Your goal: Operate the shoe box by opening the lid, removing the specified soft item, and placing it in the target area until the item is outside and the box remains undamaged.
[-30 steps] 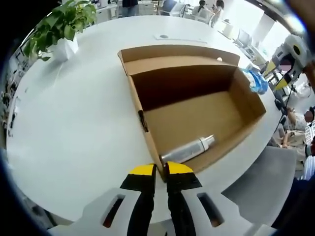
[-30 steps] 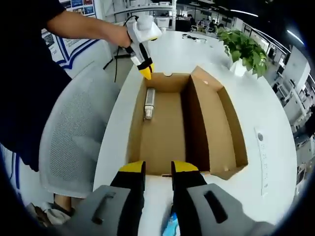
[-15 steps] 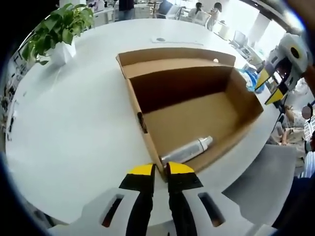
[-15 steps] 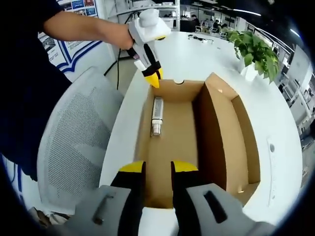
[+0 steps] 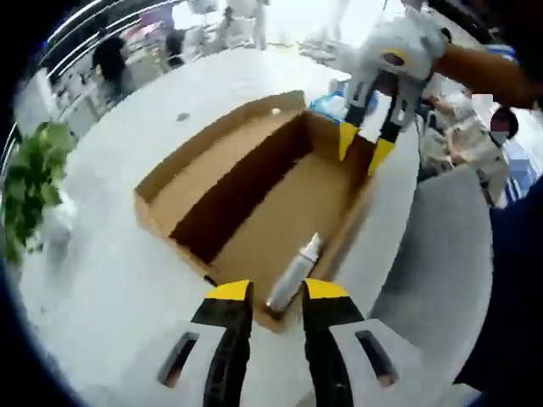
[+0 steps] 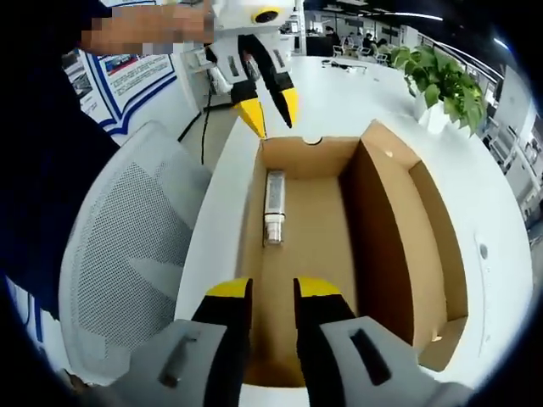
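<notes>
Hand-held grippers (image 6: 261, 287) over bottle (image 6: 274, 206) in box (image 6: 399, 229)

One open cardboard shoe box (image 6: 386, 229) is sitting on one white table (image 6: 339, 97). One silver bottle (image 6: 273, 206) is lying inside. One potted plant (image 6: 437, 80) is standing behind, one mesh chair (image 6: 127, 254) is waiting alongside.

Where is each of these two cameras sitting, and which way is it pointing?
Left gripper view: rides the left gripper, looking along the open box at the bottle; the right gripper and a forearm show opposite.
Right gripper view: rides the right gripper, facing back from the other end; the left gripper hangs beyond.
Both share box, bottle, white table, plant.
</notes>
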Tool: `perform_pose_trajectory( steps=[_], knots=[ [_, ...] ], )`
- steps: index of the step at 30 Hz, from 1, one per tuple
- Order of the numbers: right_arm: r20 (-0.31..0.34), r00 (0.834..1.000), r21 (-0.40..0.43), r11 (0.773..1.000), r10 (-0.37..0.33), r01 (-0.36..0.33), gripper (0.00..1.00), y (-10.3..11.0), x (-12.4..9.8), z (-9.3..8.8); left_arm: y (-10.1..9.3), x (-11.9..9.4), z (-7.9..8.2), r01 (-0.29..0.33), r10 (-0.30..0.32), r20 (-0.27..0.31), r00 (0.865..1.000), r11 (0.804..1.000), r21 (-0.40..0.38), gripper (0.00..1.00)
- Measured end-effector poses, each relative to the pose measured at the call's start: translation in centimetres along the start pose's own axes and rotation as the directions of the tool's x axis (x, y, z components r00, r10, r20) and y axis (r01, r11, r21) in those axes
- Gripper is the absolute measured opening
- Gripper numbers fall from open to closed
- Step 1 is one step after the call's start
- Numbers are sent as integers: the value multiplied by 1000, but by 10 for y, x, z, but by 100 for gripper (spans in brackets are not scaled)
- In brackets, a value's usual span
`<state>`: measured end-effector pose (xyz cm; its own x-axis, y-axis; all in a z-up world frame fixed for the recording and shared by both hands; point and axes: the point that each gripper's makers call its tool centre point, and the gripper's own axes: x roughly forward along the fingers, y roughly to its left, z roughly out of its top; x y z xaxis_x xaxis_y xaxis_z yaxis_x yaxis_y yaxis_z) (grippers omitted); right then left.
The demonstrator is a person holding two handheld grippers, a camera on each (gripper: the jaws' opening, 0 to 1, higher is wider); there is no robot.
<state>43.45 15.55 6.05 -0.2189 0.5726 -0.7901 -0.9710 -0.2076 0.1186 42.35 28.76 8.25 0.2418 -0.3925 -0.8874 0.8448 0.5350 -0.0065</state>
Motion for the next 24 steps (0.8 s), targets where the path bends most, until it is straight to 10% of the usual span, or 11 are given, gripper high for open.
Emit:
perform_pose_trajectory(
  steps=[3, 10, 24],
  knots=[
    [0, 1000, 8, 1000, 5, -5, 17, 1, 0, -1, 1, 11, -2, 58, -47, -74, 996, 987, 148, 20],
    [14, 1000, 29, 1000, 5, -5, 17, -3, -2, -1, -15, 34, -6, 268, -247, -151, 957, 953, 142, 20],
    [8, 1000, 50, 998, 23, -23, 17, -8, 6, -6, -14, 64, -27, 355, -304, -261, 916, 919, 174, 20]
  ],
)
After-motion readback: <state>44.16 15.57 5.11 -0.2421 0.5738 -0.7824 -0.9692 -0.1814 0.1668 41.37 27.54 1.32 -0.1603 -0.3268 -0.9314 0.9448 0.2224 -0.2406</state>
